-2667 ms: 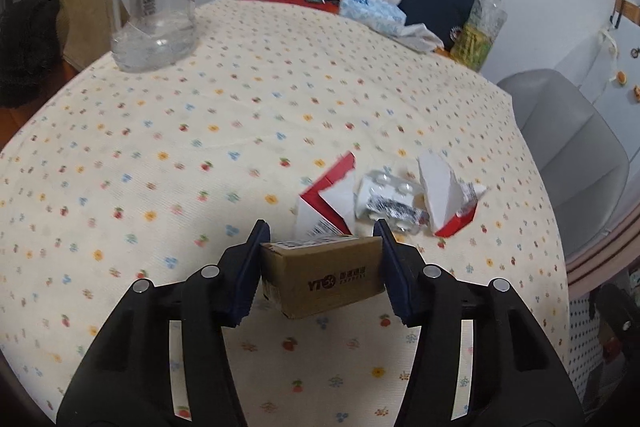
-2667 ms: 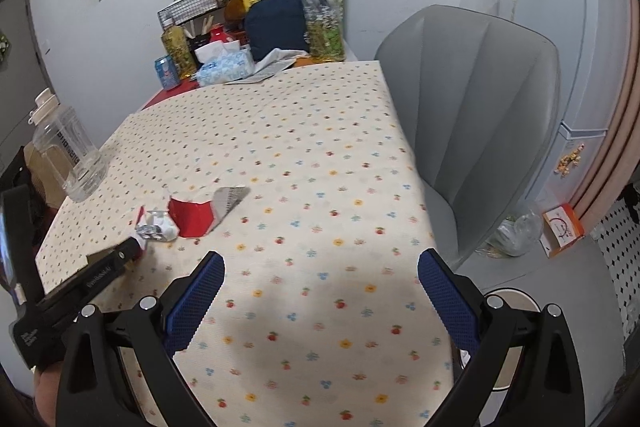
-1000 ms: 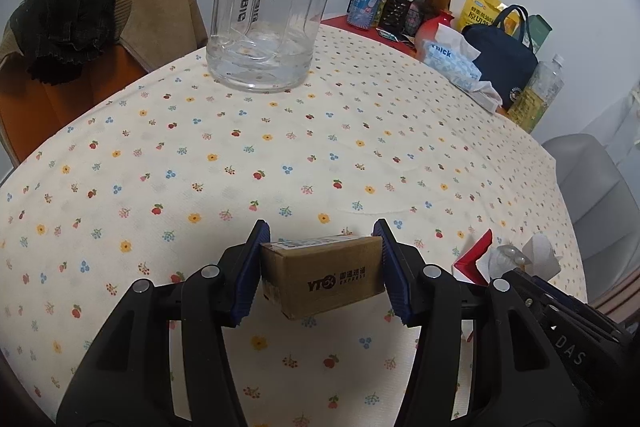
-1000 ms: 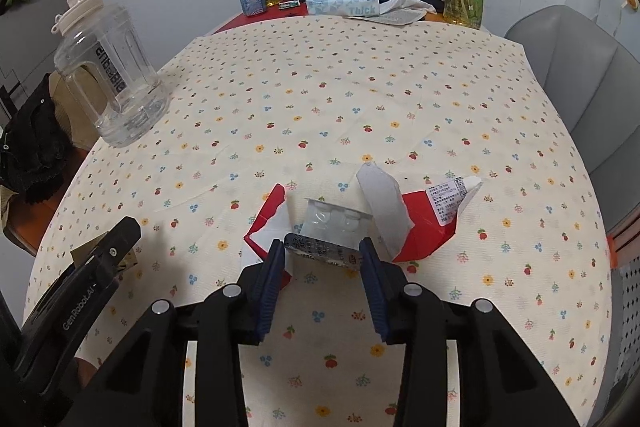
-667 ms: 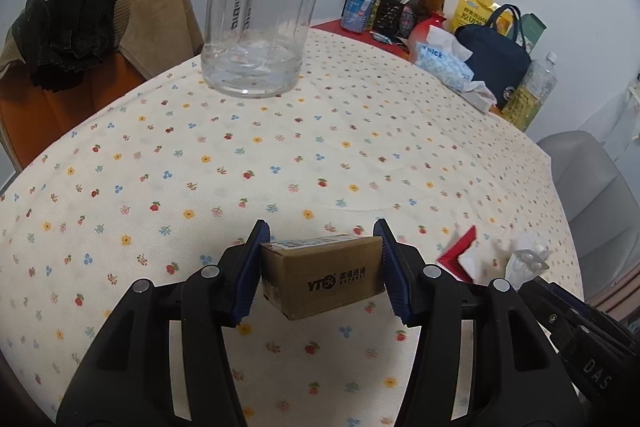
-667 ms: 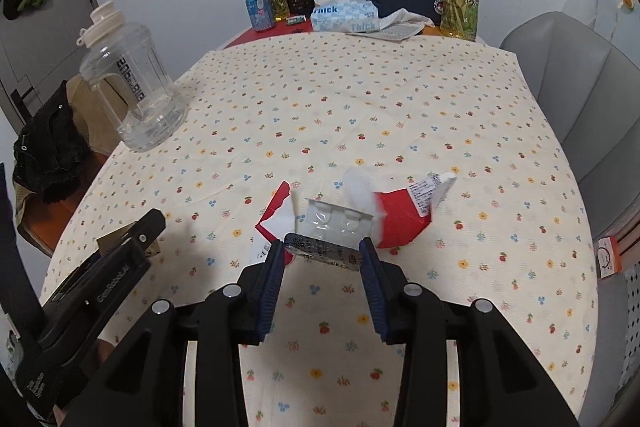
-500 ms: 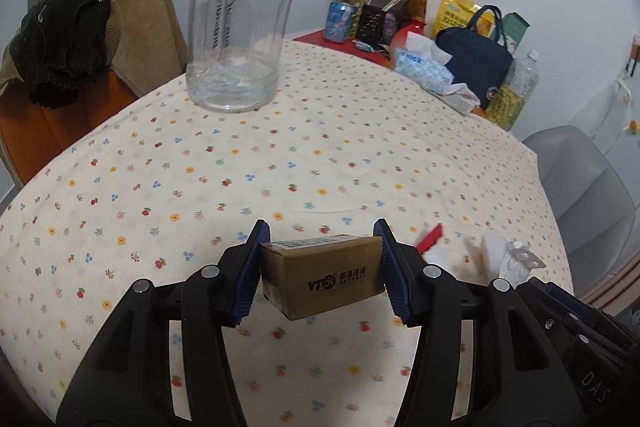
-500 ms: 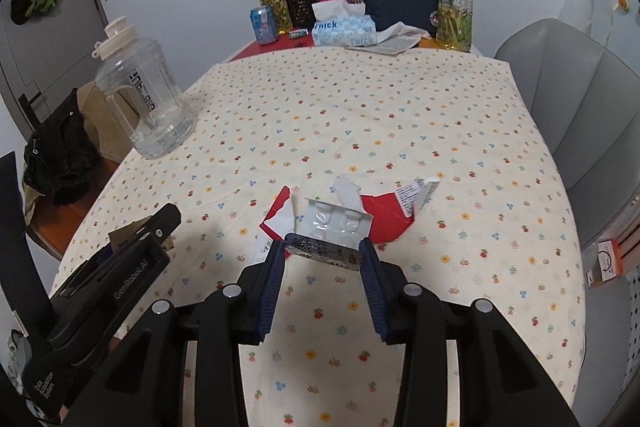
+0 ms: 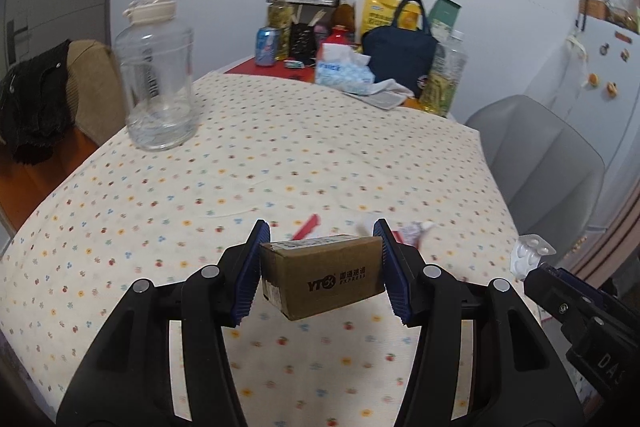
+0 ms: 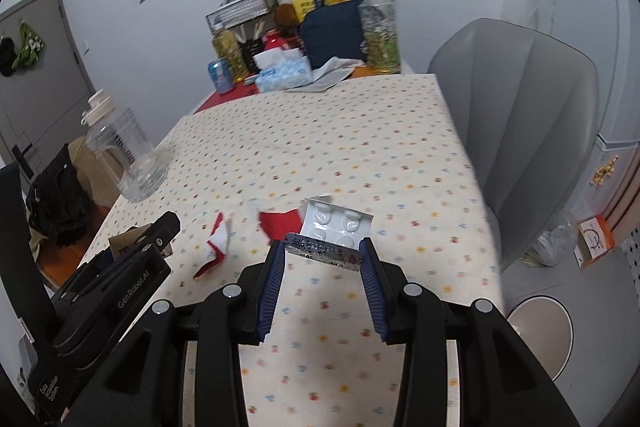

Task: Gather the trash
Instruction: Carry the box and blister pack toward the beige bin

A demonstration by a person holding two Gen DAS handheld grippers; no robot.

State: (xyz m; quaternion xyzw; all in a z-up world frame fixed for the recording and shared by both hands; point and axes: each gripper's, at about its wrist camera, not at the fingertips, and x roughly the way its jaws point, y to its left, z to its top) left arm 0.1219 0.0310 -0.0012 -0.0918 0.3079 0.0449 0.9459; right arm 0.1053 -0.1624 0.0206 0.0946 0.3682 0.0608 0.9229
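Observation:
My left gripper (image 9: 321, 269) is shut on a small brown cardboard box (image 9: 326, 279) with a courier logo, held above the flowered tablecloth (image 9: 280, 155). The blue pads (image 9: 250, 271) press both its ends. My right gripper (image 10: 322, 277) is shut on an empty blister pack (image 10: 334, 227), lifted off the table. That pack (image 9: 530, 257) also shows at the right edge of the left wrist view, above the right gripper's body. Torn red and white packaging (image 10: 280, 223) lies on the cloth in two pieces, the smaller one (image 10: 218, 247) further left. The left gripper's body (image 10: 120, 287) fills the lower left of the right wrist view.
A large clear water jug (image 9: 158, 79) stands at the table's left edge. Tissue box (image 9: 340, 73), navy bag (image 9: 400, 55), bottles and a can crowd the far end. A grey chair (image 10: 528, 131) stands right of the table; a round white bin lid (image 10: 540, 331) sits on the floor below it.
Both grippers have risen and drawn back from the table, each still holding its item. The blister pack has left the red packaging, which lies further away on the cloth.

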